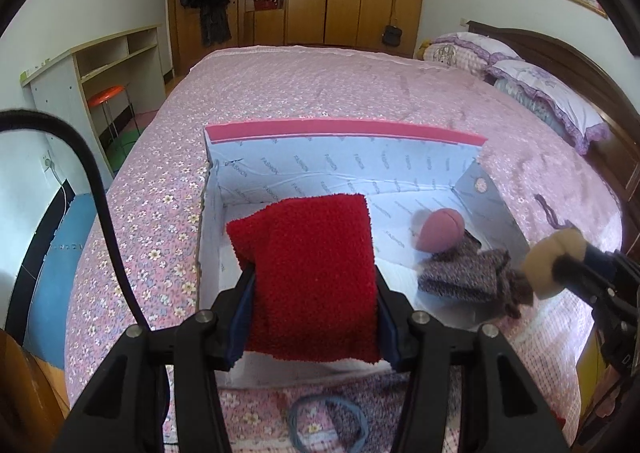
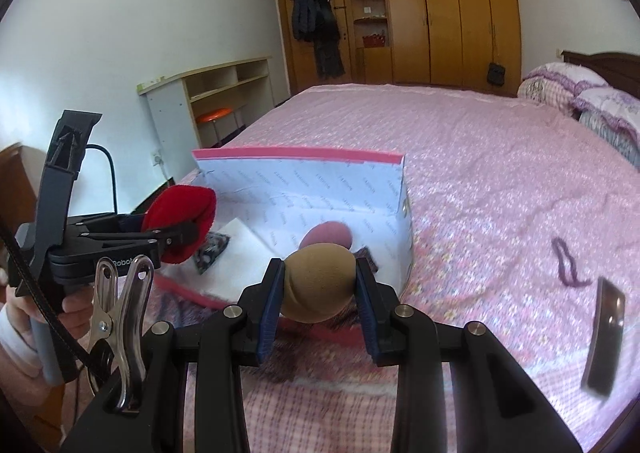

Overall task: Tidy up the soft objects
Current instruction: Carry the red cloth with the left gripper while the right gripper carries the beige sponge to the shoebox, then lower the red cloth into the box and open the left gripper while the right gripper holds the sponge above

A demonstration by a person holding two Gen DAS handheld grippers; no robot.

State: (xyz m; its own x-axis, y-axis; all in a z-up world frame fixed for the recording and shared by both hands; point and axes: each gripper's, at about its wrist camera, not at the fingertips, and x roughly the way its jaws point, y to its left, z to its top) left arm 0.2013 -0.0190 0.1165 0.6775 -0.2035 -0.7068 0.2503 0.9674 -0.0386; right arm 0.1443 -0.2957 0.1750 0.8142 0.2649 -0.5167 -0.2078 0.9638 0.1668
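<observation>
- The open box (image 1: 352, 173) on the bed (image 1: 320, 85) is taken as the landmark; its lid stands upright along the far side, and its mouth faces up toward both tools.
- The left tool (image 1: 316, 309) is seen clamped on a folded red towel (image 1: 312, 277), which is pressed between the pads and held above the left part of the box interior.
- The towel's long axis runs away from the tool, toward the far wall of the box, so the free end hangs over the box floor rather than outside it.
- The right tool (image 2: 318, 289) is seen gripping a tan egg-shaped sponge (image 2: 318, 283), squeezed across its width, at the near right corner of the box.
- In the left wrist view the sponge is placed just outside the right wall of the box, at its near end.
- A pink sponge (image 1: 440, 229) and a speckled knitted piece (image 1: 468, 273) already lie inside the box, on its right half.
- The left half of the box floor is judged free, so the towel appears the nearer to release; a short move down would probably suffice.
- The sponge is judged to need carrying leftward and forward over the box rim before being let go.
- A purple hair tie (image 2: 568, 265) lies on the bed well to the right of the box, and a blue band (image 1: 328, 425) lies on the near side of it.
</observation>
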